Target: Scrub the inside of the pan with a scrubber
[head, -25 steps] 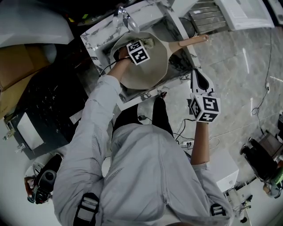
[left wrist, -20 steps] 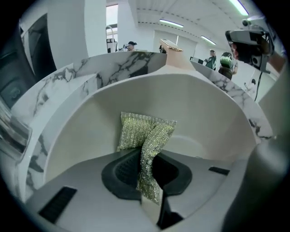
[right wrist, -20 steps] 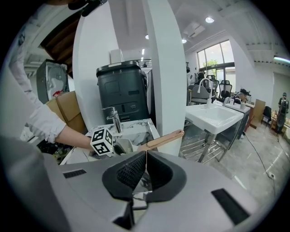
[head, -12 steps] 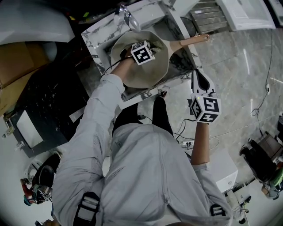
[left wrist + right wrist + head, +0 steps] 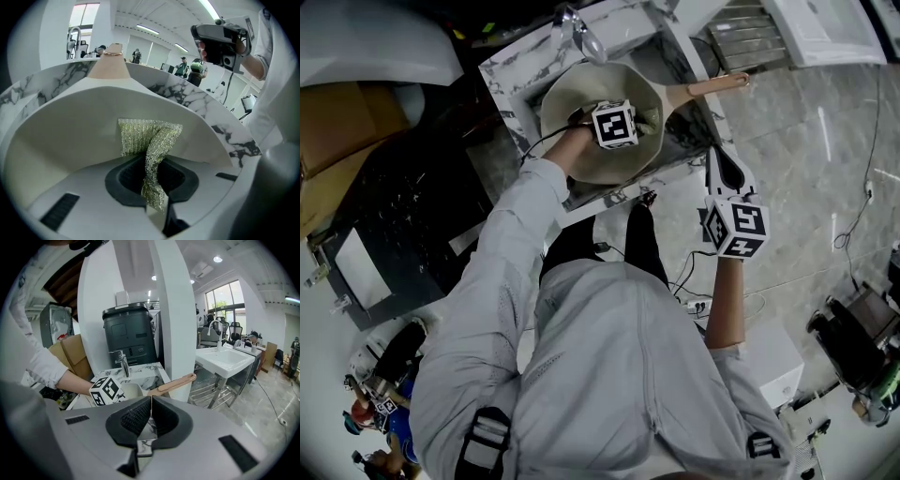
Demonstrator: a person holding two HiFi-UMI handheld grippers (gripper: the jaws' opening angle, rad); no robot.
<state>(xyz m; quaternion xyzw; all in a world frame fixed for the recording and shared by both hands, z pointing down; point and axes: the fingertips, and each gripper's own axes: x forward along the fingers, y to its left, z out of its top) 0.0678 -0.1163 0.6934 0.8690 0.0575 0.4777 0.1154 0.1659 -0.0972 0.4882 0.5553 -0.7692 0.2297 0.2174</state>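
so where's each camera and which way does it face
Head view: on the head, facing steeply down at the pan; torso, both arms show.
Left gripper view: on the left gripper, inside the pan, fingers holding the scrubber.
Right gripper view: on the right gripper, facing the marble sink; left forearm shows.
All share the pan handle.

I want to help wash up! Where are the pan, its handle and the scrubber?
pan (image 5: 591, 89), head view, bare inner wall
handle (image 5: 708, 87), head view, middle of its length
scrubber (image 5: 154, 140), left gripper view, middle of folded mesh
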